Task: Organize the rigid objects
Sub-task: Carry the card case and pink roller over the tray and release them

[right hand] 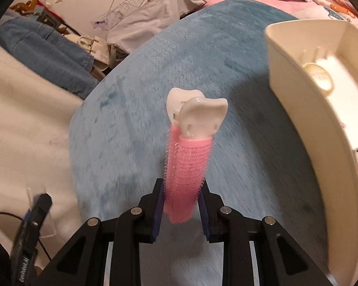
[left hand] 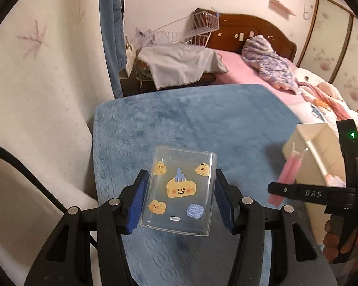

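I have the left gripper (left hand: 179,200) clamped on the slick clear sticker-printed box (left hand: 179,190) and the right gripper (right hand: 181,205) clamped low on the pink hair roller clip (right hand: 186,166), so either could slip out above the blue-covered bench (left hand: 202,124) short of the white bin (right hand: 298,90).

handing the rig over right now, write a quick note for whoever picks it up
Left tool: shut on the clear box with cheese stickers, held above the blue mat.
Right tool: shut on the pink hair roller, white clip end pointing away.
White bin sits at the mat's right edge, with a small round item inside.
Done: both things picked up.
Left: probably set them in the bin.
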A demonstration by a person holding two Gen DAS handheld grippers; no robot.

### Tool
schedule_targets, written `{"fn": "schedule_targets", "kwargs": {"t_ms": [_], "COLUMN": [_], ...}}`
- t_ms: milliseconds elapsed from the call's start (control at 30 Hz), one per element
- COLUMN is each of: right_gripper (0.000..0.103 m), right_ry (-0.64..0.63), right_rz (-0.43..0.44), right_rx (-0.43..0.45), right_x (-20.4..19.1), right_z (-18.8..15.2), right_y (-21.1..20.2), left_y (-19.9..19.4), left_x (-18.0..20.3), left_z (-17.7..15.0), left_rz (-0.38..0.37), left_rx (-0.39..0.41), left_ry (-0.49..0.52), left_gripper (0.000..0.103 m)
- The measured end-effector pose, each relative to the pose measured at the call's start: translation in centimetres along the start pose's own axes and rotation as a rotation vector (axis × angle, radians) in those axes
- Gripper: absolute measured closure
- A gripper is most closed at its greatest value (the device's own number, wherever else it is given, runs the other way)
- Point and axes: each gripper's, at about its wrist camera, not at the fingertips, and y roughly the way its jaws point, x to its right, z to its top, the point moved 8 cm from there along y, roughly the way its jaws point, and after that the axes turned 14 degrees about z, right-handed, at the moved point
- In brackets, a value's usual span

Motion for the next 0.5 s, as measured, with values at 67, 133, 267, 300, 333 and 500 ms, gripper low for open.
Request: {"fn": "schedule_targets", "kwargs": {"t_ms": [67,133,267,300,333,500], "right_gripper": [0.076,0.076,0.076,0.076,0.076,0.076], "right_ry": [-0.028,-0.063,-0.163,-0.187,-0.203,-0.241], "right_rz": [0.011,0.022,0.034,0.037,0.039,0.041], "right_rx": [-0.016,-0.033,-0.065,-0.072,-0.077,-0.066], "right_x": [-0.7,-1.6,-3.6,-4.0,-4.3,-4.5], "right_z": [-0.9,-1.9,-3.4,-3.7,-4.0,-4.9], "right_y": [-1.3,-3.1,-7.0,-8.1,-8.9,-13.7], "left_y": [-1.6,-3.3,-6.7,-7.4,-7.9,-10.2], "left_x": [0.3,0.6,1.3,1.3,1.3,1.5], "left_z": [-0.2,-0.6,-1.4,-1.5,-1.5,-2.1], "left_rz": [-0.042,-0.071,-0.09,-0.076,-0.064,-0.037], "left_rx": [0.0,-0.007,-0.006,-0.002,0.002,0.01], "left_ry": [-0.017,-0.025,-0.021,-0.024,-0.03,-0.038], "left_gripper": [0.046,0.046,0.046,0.046,0.046,0.046]}}
